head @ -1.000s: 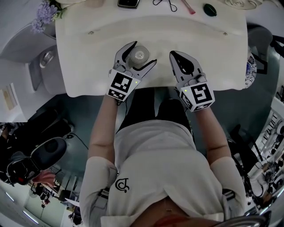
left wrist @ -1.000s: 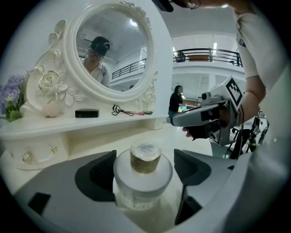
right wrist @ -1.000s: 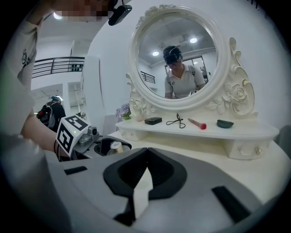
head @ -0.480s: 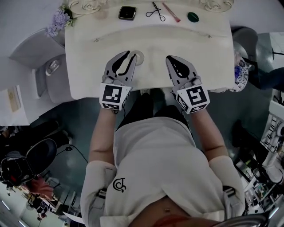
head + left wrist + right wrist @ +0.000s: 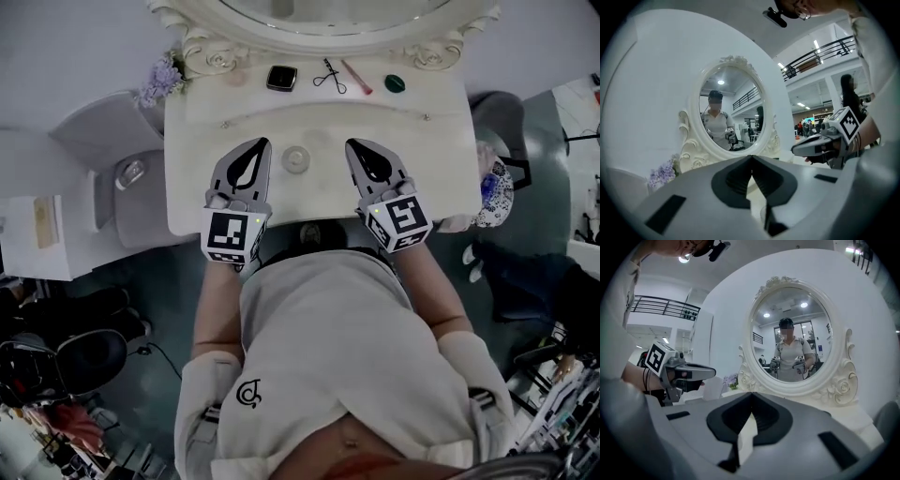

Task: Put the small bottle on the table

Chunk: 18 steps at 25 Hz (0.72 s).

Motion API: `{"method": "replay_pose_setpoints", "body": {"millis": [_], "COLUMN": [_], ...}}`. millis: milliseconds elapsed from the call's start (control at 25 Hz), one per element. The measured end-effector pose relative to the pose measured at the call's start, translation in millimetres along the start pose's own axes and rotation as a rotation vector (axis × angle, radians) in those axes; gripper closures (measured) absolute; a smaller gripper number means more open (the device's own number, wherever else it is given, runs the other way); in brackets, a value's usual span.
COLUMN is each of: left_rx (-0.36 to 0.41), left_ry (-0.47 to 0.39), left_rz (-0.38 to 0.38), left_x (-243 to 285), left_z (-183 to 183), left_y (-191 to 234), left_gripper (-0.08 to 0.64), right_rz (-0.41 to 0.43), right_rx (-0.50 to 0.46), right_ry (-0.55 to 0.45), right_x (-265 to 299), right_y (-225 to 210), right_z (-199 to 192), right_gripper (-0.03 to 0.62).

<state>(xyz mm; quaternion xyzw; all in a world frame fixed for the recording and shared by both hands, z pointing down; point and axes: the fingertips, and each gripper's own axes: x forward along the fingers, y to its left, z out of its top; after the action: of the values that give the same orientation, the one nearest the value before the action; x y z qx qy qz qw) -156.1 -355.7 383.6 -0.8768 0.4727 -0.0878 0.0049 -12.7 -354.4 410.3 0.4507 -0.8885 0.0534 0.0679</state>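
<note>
The small bottle (image 5: 296,158), pale and round as seen from above, stands by itself on the white dressing table (image 5: 192,202), between my two grippers and touching neither. My left gripper (image 5: 262,142) hangs to the bottle's left. Its jaws have just been closing and now meet with nothing between them, as the left gripper view (image 5: 751,157) also shows. To the bottle's right is my right gripper (image 5: 352,142), also shut and empty (image 5: 751,393). Both are raised and point at the oval mirror (image 5: 792,338).
Along the table's back edge lie a black compact (image 5: 281,77), an eyelash curler (image 5: 328,75), a pink stick (image 5: 355,77) and a green round lid (image 5: 395,82). Purple flowers (image 5: 161,82) stand at the back left corner. A grey seat (image 5: 112,159) is left of the table.
The left gripper was open around the bottle; it has let go, drawn back and shut empty. Both grippers have risen. The bottle stays standing on the table.
</note>
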Motion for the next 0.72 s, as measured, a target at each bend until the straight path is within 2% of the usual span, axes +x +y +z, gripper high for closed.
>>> {"method": "replay_pose_setpoints", "body": {"millis": [120,320,720], "left_rx": [0.024,0.022,-0.011], "left_ry": [-0.04,-0.099,-0.107], "left_rz": [0.012,0.07,0.035], "left_x": [-12.4,-28.4,-22.1], "left_z": [25.4,43.2,46.6], "left_y": [7.7,24.2,25.9], "left_gripper": [0.548,0.548,0.548], "right_rz": [0.002,0.0,-0.025], "right_rx": [-0.009,-0.029,-0.055], "right_ry": [-0.032,-0.091,-0.097], "right_x": [2.0,3.6,3.9], "right_y": [1.2,4.0,0.7], "right_z": [17.3,40.7,46.2], "right_gripper": [0.584,0.584,0.587]}}
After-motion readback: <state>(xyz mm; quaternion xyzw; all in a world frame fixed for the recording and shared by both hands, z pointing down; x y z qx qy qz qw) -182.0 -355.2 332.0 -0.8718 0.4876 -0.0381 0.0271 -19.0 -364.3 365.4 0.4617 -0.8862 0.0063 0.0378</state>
